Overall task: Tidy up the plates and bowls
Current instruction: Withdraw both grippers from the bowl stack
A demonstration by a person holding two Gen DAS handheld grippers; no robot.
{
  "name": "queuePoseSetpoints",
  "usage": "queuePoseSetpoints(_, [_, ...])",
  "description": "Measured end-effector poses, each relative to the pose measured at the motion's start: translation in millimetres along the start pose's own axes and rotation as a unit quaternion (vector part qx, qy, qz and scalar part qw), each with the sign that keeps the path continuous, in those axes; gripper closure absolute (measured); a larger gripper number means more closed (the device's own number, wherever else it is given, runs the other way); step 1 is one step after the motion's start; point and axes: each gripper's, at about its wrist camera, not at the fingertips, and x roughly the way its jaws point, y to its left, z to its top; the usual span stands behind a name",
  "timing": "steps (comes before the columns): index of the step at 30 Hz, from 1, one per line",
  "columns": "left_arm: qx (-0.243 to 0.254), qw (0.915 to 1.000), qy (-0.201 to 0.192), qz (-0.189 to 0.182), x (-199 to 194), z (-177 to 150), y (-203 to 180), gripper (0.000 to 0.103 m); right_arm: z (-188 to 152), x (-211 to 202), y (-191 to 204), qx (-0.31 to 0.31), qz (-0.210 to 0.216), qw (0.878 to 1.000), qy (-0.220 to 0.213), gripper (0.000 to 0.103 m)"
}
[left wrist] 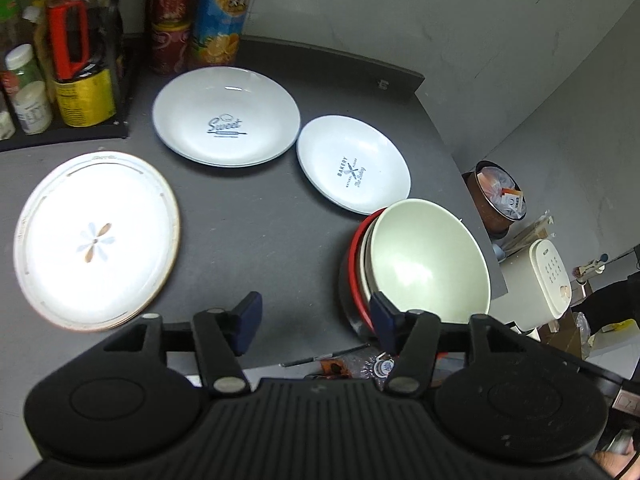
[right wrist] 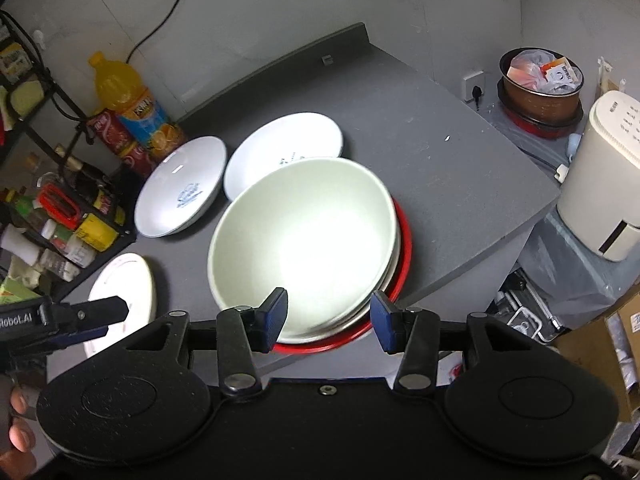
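A dark grey countertop (left wrist: 260, 248) carries all the crockery. Take the pale green bowl (right wrist: 304, 240) as the landmark: it sits topmost in a nested stack near the counter's front edge, with a red bowl (right wrist: 404, 256) as the outer shell and what looks like another pale one between them, though glare makes the count uncertain.

Beyond the green bowl, its rim partly hidden behind it in the right wrist view, lies the "Bakery" plate (left wrist: 354, 166). Further back and left of the bowl rests the larger "Sweet" plate (left wrist: 226, 116), just beside the Bakery plate. Well to the left of the bowl, apart from the others, lies a flower-patterned plate (left wrist: 96, 240) with a brownish rim.

Behind the Sweet plate stand an orange juice bottle (right wrist: 132, 104) and red cans (left wrist: 170, 20); a black rack (left wrist: 60, 80) of condiment jars fills the far left corner.

The right gripper (right wrist: 329, 316) hovers over the green bowl's near rim, jaws spread wide with nothing between them. The left gripper (left wrist: 316, 322) hangs over bare counter just left of the bowl stack, likewise spread and empty.
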Motion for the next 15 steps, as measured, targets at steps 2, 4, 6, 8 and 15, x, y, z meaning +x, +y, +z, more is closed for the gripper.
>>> queuePoseSetpoints(2, [0.001, 1.0, -0.008, 0.0, -12, -8, 5, 0.038, -8, -7, 6, -0.003, 0.007, 1.0, -0.003, 0.051])
queuePoseSetpoints(4, [0.006, 0.9998, -0.018, 0.003, -25, -17, 10, 0.034, -18, -16, 15, -0.011, 0.015, 1.0, -0.012, 0.037])
queuePoseSetpoints(6, [0.011, 0.9995, -0.028, 0.006, -38, -25, 15, 0.031, -26, -23, 23, -0.02, 0.023, 0.999, -0.017, 0.029])
queuePoseSetpoints(8, [0.015, 0.9992, -0.035, 0.008, -49, -32, 22, 0.027, -34, -28, 32, -0.031, 0.03, 0.999, -0.019, 0.023])
queuePoseSetpoints(15, [0.012, 0.9983, -0.047, 0.031, -73, -53, 47, 0.025, -55, -39, 61, -0.065, 0.047, 0.997, -0.021, 0.009])
